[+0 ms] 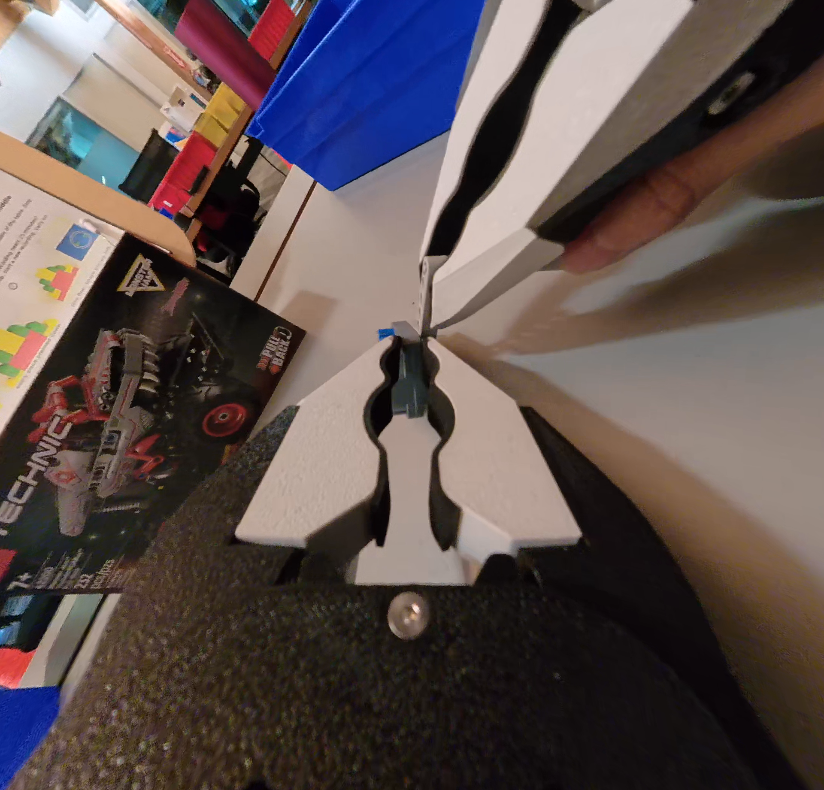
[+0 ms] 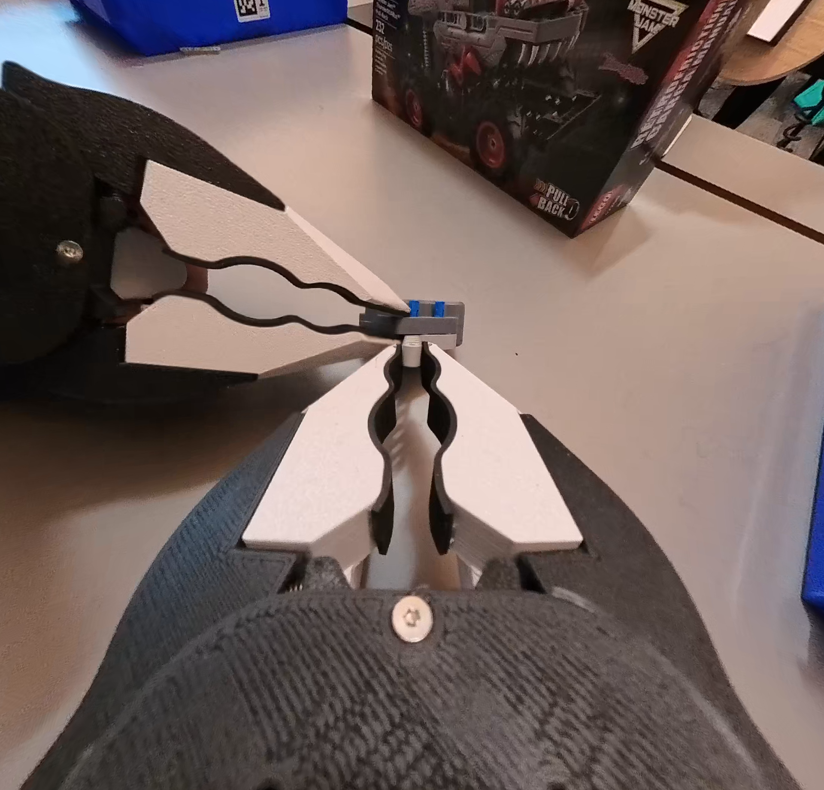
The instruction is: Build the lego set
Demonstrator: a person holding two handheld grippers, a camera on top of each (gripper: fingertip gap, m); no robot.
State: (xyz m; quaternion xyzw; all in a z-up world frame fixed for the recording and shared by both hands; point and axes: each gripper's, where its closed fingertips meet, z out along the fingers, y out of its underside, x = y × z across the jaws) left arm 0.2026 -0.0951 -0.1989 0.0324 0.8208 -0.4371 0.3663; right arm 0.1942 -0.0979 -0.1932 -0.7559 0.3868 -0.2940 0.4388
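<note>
A small grey Lego assembly with two blue pins hangs above the table between both grippers. My left gripper is shut on the assembly's dark grey piece. It also shows in the right wrist view, coming in from the left. My right gripper is shut on a light grey beam that sits against the underside of the assembly. In the left wrist view the right gripper reaches in from the upper right with that holed beam at its tips.
The Lego set's black box stands on the pale table behind the assembly, and shows at the left. A blue bin stands at the far left. A printed sheet lies beyond the box. The tips of both grippers are at nearly the same place.
</note>
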